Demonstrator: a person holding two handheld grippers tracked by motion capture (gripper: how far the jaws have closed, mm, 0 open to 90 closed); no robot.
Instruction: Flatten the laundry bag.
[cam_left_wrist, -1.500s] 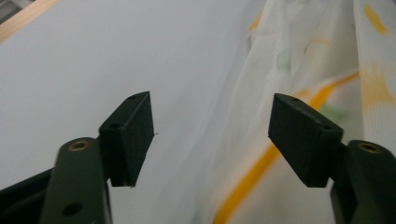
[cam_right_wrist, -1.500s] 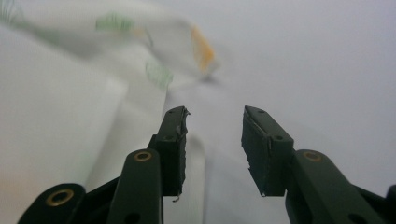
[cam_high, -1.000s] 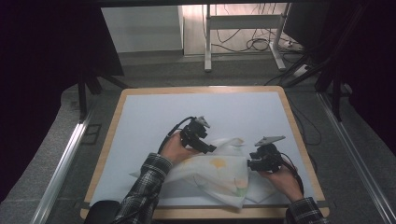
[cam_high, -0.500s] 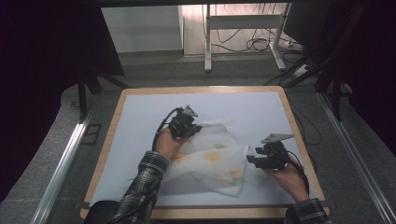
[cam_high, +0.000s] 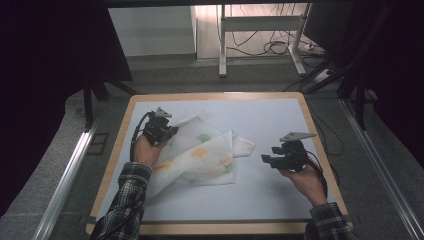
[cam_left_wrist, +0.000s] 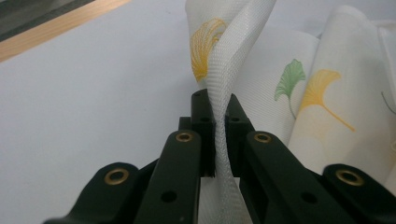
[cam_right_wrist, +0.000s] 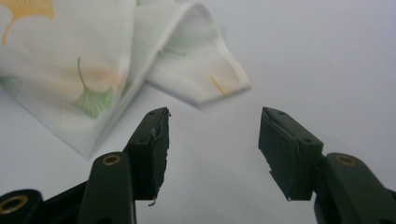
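Note:
A white cloth (cam_high: 205, 155) printed with yellow and green ginkgo leaves lies crumpled left of centre on the pale mat (cam_high: 270, 120). My left gripper (cam_high: 173, 131) is shut on a raised fold of the cloth (cam_left_wrist: 243, 60), and the weave is pinched between its pads (cam_left_wrist: 220, 112). My right gripper (cam_high: 264, 159) hovers to the right of the cloth, apart from it. Its jaws have just been opening and stand open (cam_right_wrist: 212, 126) with nothing between them. The cloth's folded corner (cam_right_wrist: 201, 79) lies just beyond its fingertips.
A wooden rim (cam_high: 115, 150) frames the mat. Bare mat stretches along the far side and front right. Metal rails (cam_high: 65, 175) run beside the table. Table legs and cables (cam_high: 270, 47) stand on the floor beyond.
My left gripper closed on the cloth and dragged it left and farther away, spreading it out. The cloth slid clear of the right gripper, which lifted a little.

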